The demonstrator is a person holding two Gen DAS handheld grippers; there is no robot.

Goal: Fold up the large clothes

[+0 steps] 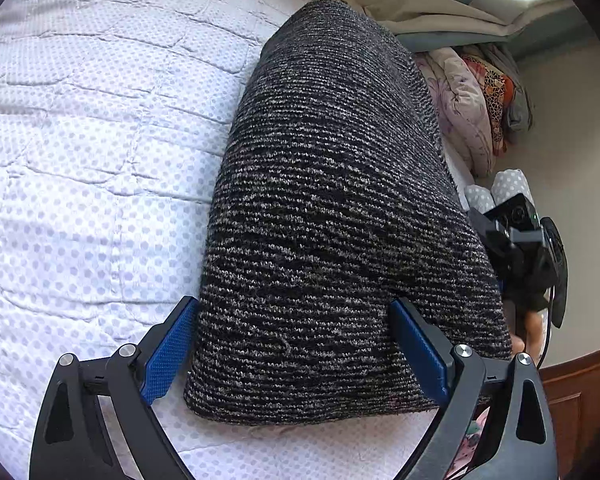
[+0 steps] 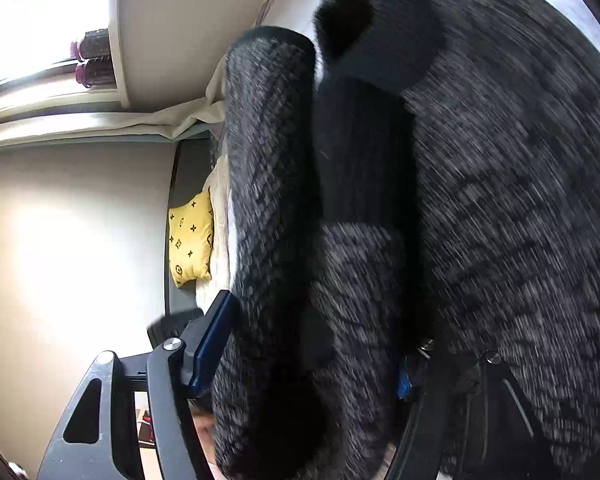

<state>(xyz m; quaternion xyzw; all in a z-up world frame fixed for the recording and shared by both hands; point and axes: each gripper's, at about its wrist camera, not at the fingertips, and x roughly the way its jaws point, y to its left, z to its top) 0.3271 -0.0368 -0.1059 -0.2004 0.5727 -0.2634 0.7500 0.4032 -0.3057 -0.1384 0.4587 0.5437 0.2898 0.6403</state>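
**On the quilted bed, a dark knit lies folded between two grippers**

Across the white quilted bedcover (image 1: 80, 140) with its pale dotted print lies the sweater (image 1: 332, 208), a black-and-grey marled knit, folded into a long thick bundle that runs from the near edge of the bed towards the far one. The left gripper (image 1: 296, 336) straddles the near end of the bundle: its jaws stand apart, the left blue pad just beside the knit's side edge, the right pad resting on top of the fabric, neither pressing it.

At the right edge of the left wrist view, the right gripper (image 1: 524, 252) shows as a black housing beside the sweater's far side, with part of a hand below it. Its own view is blurred and almost filled with knit. Folds of the sweater (image 2: 480, 200) sit between its fingers, one blue pad clear on the left, the other nearly buried; the jaws look spread wide, though whether they grip the cloth I cannot tell.

Beyond, a yellow patterned cushion (image 2: 191, 236) leans by the wall, and folded bedding (image 1: 472, 108) is piled past the bed's far side.
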